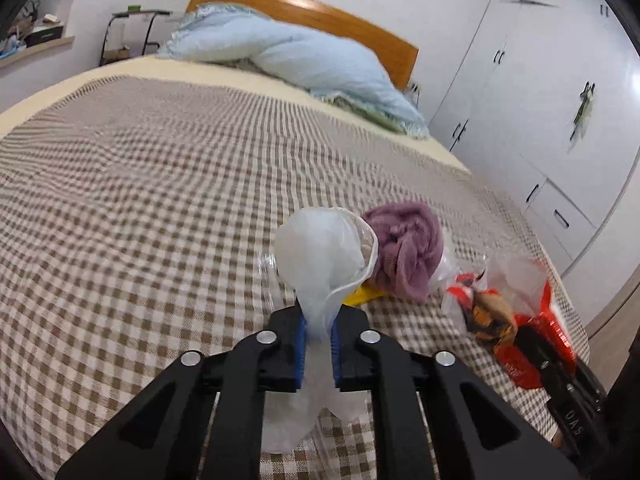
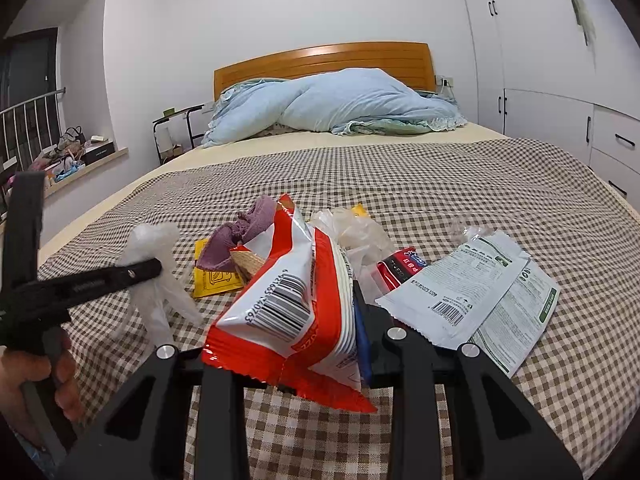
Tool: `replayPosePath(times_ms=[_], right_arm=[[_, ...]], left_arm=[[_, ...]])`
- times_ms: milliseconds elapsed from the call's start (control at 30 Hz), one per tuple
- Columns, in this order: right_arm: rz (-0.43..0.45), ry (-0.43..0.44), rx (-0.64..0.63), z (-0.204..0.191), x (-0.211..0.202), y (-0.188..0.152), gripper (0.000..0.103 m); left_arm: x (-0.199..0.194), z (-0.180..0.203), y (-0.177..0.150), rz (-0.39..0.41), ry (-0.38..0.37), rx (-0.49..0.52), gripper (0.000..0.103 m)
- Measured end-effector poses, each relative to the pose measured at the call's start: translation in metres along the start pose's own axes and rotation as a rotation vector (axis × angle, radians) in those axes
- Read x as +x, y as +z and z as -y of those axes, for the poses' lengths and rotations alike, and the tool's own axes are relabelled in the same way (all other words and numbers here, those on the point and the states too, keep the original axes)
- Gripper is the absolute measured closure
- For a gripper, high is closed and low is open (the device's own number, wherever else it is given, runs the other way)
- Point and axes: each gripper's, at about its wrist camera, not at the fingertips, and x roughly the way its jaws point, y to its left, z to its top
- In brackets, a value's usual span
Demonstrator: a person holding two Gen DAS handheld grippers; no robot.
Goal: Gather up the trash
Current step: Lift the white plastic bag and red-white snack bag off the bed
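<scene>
left gripper (image 1: 319,344): clamped tight on a thin translucent plastic bag (image 1: 326,252); film bunched between the blue pads, top puffs up, tail hangs below the jaws. In the right wrist view the same gripper (image 2: 154,268) comes in from the left, bag (image 2: 154,248) lifted clear of the bed.
why held so: looks like a pinch at the bag's gathered middle, so it lifts as one wad; likely a piece of trash on its way to be collected.
right gripper (image 2: 280,344): clenched on a red-and-white snack wrapper (image 2: 292,292), mouth tilted up toward the left side; something tan, a wafer perhaps (image 2: 248,262), shows at the opening.
why held so: judged to serve as the open pouch that takes the other scraps.
trash left on bed: yellow packet (image 2: 212,282), small red wrapper (image 2: 400,268), two white printed sachets (image 2: 460,292), crumpled clear film (image 2: 352,236); all on the checked bedspread (image 2: 440,184).
not trash, probably: purple cloth (image 1: 404,248), bunched just behind the bag.
writing: barcode with digits on the red wrapper, too skewed to read surely; the sachets' fine print and the red wrapper's characters are illegible.
hand: person's fingers (image 2: 64,380) around the left gripper's handle.
</scene>
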Motion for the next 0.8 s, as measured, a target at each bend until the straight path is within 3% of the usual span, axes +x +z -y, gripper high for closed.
replayPosePath(times_ms=[133,800], right_arm=[[0.002,0.004,0.001,0.000,0.000,0.000,0.073],[0.067,0.014,-0.036,-0.003,-0.037,-0.002,0.073]], left_arm=[[-0.009,0.003,0.002,0.036,-0.002,0.012,0.099],[-0.042,0.040,-0.016,0.068,-0.063,0.115,0.100]])
